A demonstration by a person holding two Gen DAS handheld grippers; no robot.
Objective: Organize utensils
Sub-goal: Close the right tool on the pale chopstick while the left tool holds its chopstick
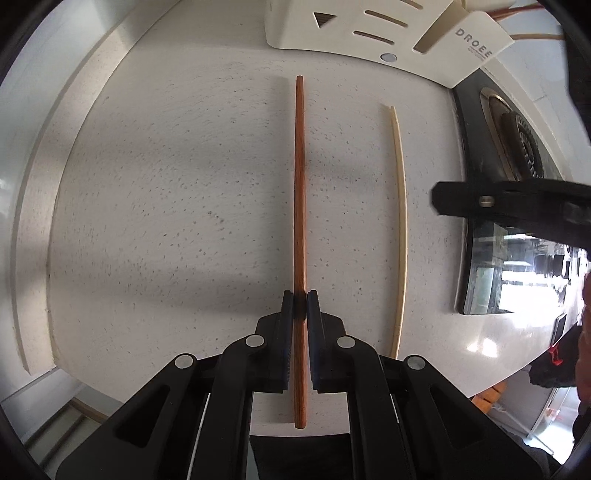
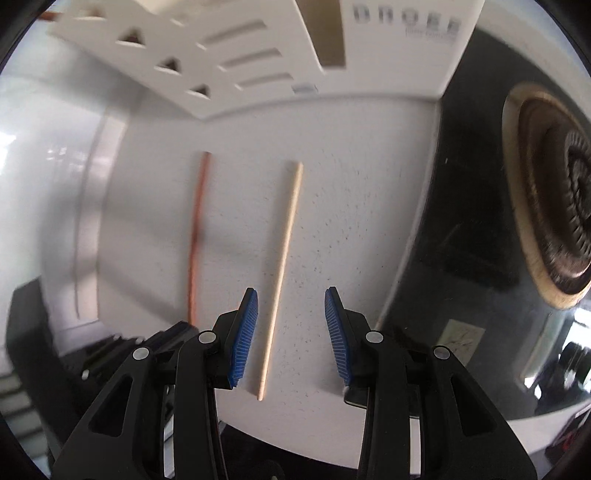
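Observation:
A reddish-brown wooden chopstick (image 1: 300, 206) lies along the white speckled counter, and my left gripper (image 1: 300, 301) is shut on it near its near end. A pale bamboo chopstick (image 1: 400, 221) lies parallel to its right. In the right wrist view the pale chopstick (image 2: 281, 273) lies between the open blue-padded fingers of my right gripper (image 2: 291, 299), closer to the left pad. The brown chopstick (image 2: 195, 236) shows blurred to its left. A white slotted utensil holder (image 1: 369, 33) marked DROEE stands at the far end and shows in the right wrist view (image 2: 236, 48).
A black glass stovetop (image 2: 472, 206) with a round burner (image 2: 554, 229) borders the counter on the right. The right gripper's black body (image 1: 509, 206) reaches in from the right in the left wrist view. The counter's front edge is near both grippers.

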